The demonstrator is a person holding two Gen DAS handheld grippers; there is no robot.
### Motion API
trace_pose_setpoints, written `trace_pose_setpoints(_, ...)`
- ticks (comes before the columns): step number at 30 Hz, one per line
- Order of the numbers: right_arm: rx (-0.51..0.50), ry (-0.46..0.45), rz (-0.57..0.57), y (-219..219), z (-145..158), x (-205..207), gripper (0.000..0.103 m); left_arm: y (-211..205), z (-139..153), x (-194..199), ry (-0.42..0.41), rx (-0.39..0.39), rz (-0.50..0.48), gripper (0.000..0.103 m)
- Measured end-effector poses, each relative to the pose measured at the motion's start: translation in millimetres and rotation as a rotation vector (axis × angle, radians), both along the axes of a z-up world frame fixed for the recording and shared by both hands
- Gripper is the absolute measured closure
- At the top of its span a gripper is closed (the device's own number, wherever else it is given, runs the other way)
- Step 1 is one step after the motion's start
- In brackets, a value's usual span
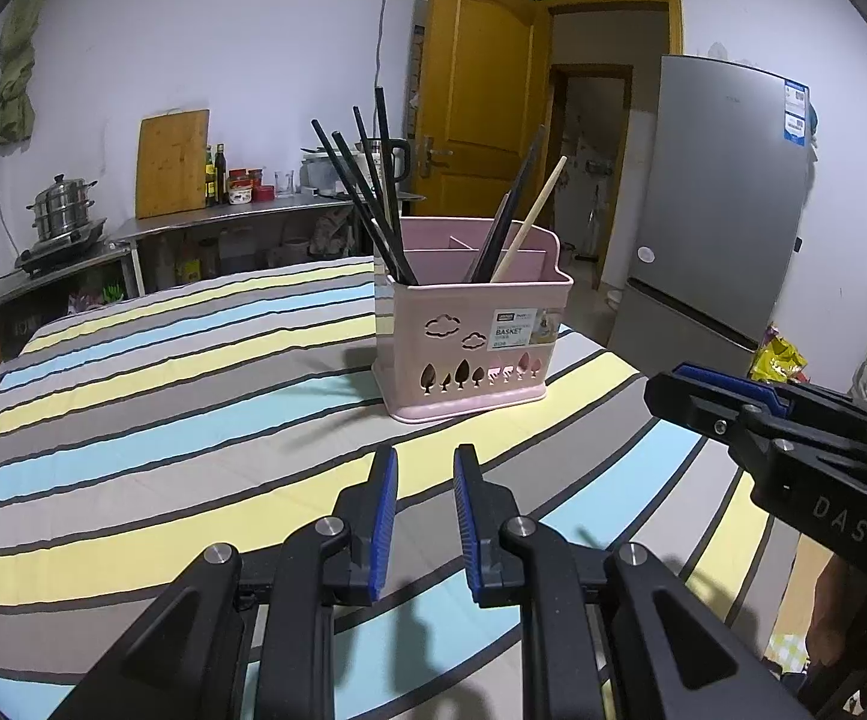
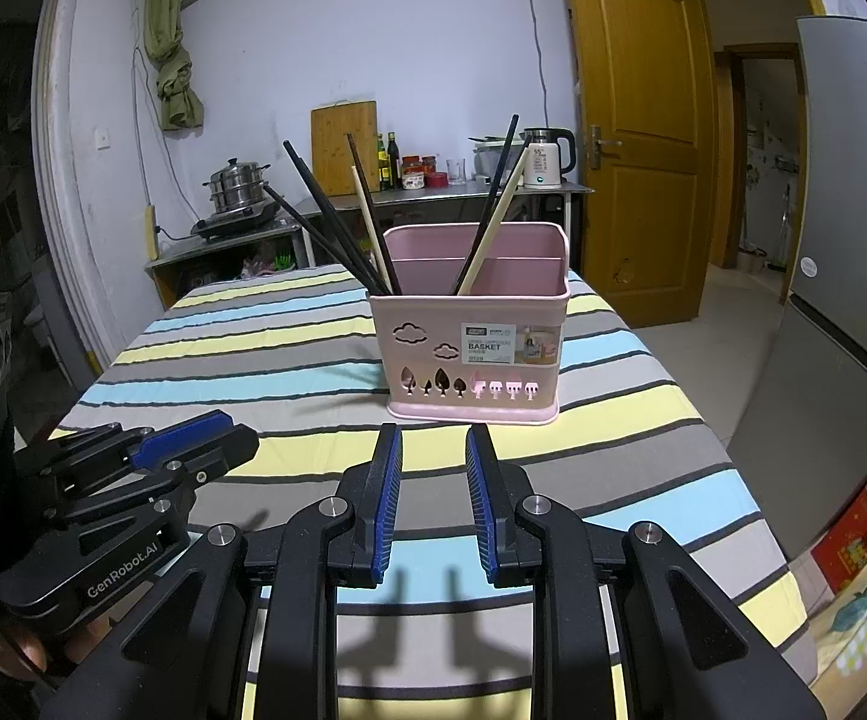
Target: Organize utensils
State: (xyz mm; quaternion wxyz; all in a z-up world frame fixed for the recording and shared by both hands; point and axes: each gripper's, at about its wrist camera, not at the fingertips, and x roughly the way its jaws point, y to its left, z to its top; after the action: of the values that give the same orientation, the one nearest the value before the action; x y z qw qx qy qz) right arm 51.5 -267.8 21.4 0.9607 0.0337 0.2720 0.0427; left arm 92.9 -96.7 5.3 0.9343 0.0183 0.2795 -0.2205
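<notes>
A pink utensil basket stands upright on the striped table; it also shows in the right wrist view. Several black chopsticks and a pale wooden chopstick stand leaning inside its compartments; the right wrist view shows black chopsticks and two wooden chopsticks. My left gripper is open and empty, a short way in front of the basket. My right gripper is open and empty, close in front of the basket. Each gripper shows in the other's view, the right one and the left one.
The table has a striped cloth. A steel counter behind holds a steamer pot, cutting board, bottles and a kettle. A grey fridge and an orange door stand at the right.
</notes>
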Motion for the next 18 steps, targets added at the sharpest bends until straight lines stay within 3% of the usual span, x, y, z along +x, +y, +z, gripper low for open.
trace_pose_setpoints(18, -0.002, 0.004, 0.0, 0.1, -1.9, -0.2, 0.081, -3.4, -1.5, -1.5, 0.0, 0.029, -0.01, 0.085)
